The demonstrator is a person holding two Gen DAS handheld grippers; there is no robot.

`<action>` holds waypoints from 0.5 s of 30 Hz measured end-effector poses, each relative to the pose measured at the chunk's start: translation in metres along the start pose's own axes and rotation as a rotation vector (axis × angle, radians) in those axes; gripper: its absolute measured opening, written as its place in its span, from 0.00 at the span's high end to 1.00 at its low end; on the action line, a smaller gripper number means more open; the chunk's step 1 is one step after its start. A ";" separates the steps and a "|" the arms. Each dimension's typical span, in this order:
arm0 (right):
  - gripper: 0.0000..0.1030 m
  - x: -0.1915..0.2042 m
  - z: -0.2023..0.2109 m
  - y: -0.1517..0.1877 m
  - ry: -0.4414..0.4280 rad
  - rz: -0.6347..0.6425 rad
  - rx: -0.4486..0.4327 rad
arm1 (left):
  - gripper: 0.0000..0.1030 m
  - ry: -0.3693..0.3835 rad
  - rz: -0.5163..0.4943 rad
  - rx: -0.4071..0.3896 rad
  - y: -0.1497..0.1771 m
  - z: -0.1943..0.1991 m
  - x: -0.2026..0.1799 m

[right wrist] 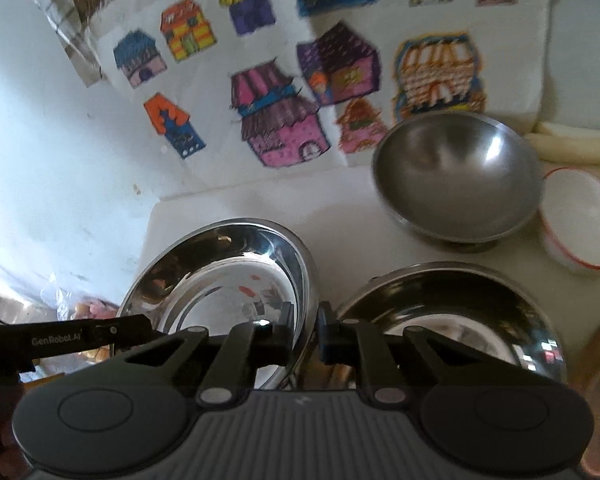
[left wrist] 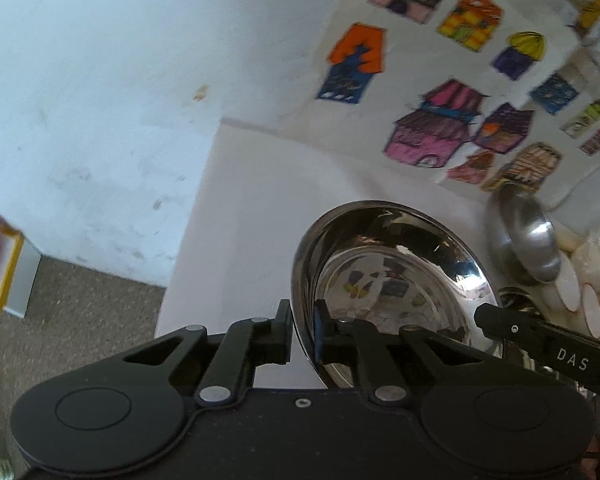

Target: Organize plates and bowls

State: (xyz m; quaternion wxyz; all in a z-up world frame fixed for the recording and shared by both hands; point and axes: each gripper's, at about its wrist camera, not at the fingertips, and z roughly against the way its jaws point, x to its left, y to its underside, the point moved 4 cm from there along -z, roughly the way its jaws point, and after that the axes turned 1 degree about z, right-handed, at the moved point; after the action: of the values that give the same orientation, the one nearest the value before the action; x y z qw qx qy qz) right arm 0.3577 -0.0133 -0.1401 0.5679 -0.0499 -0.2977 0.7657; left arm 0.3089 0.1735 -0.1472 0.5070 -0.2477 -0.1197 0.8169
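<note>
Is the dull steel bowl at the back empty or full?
Empty. The right wrist view looks into the bowl and shows only bare grey metal with a light glare; nothing lies inside.

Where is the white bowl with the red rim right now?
In the right wrist view, the white bowl sits at the right edge of the table, just right of the dull steel bowl.

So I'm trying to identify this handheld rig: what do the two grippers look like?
Both are black. The left gripper has a smooth black body, linkage arms with silver pivot pins and round side discs. The right gripper has a ribbed grey centre panel. Their fingers carry white lettering: "GenRobot.AI" on one, "DAS" on the other.
</note>
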 end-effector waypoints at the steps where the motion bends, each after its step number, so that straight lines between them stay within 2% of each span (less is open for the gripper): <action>1: 0.87 -0.003 0.006 0.000 0.003 -0.005 -0.015 | 0.90 0.006 -0.010 -0.010 0.000 0.003 -0.005; 8: 0.87 -0.025 0.041 0.001 0.025 -0.024 -0.085 | 0.90 0.050 -0.071 -0.036 -0.001 0.012 -0.039; 15: 0.86 -0.062 0.073 0.017 0.076 -0.099 -0.113 | 0.89 0.094 -0.177 -0.001 0.010 0.009 -0.082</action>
State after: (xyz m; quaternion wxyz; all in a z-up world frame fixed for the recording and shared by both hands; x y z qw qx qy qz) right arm 0.3343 -0.1011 -0.1054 0.6122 -0.0961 -0.3209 0.7163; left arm 0.3264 0.0963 -0.1208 0.5819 -0.2744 -0.1176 0.7564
